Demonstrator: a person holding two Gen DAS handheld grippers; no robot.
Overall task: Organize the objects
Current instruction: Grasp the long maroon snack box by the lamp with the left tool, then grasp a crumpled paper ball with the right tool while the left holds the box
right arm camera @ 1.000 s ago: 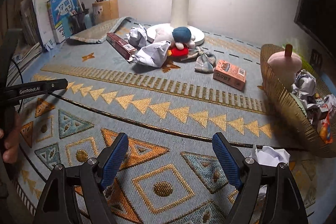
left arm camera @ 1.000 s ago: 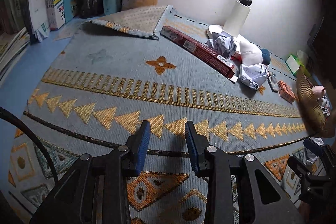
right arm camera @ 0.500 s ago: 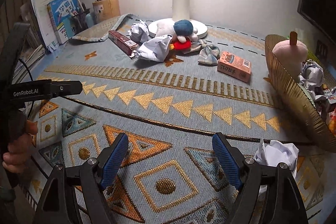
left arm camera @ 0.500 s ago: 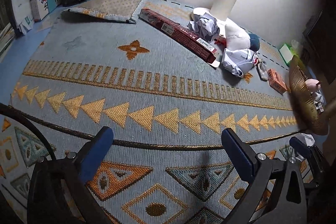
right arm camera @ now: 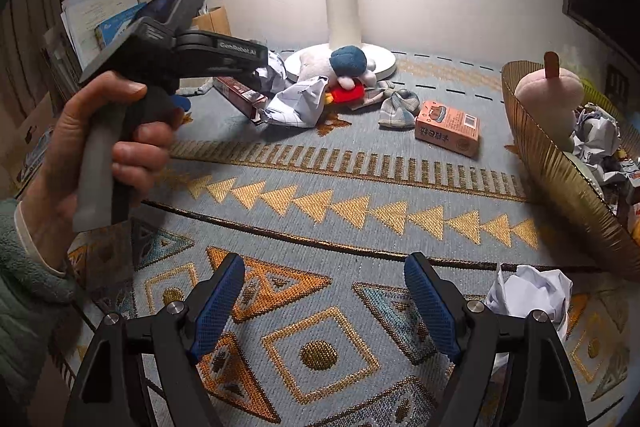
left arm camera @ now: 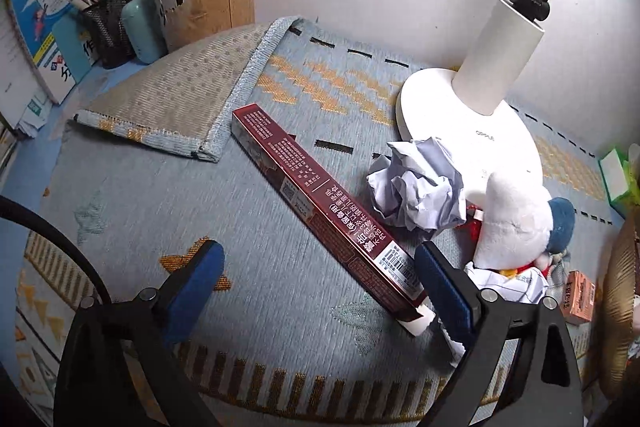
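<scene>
since a second ago my left gripper (left arm camera: pixel 320 283) has travelled across the patterned mat (left arm camera: pixel 132 195) from its triangle border up to the clutter by the lamp, and its tongs have gone from nearly shut to wide; they are now easing inward again. the near end of the long dark-red box (left arm camera: pixel 320 207) lies between the blue pads, close to the right-hand pad (left arm camera: pixel 444 291), but i cannot see either pad pressing on it. the box lies flat and diagonal on the mat, its far end near the folded-back mat corner (left arm camera: pixel 176 99). just right of it sits a crumpled paper ball (left arm camera: pixel 416 187), touching the white lamp base (left arm camera: pixel 472 131), and a white plush toy with a blue cap (left arm camera: pixel 516 223) leans against both.

from the right wrist view i see a hand (right arm camera: pixel 92 155) gripping the left tool's handle, sleeve in pale green fleece. my right gripper (right arm camera: pixel 324 299) hangs over the mat's diamond pattern with its tongs wide and nothing between them. a second crumpled paper (right arm camera: pixel 528 291) lies just beside its right finger. further back a small orange carton (right arm camera: pixel 448 127) lies flat on the mat, well apart from the red box. the gold ribbed basket (right arm camera: pixel 560 167) at right holds a pink plush and more crumpled paper.
</scene>
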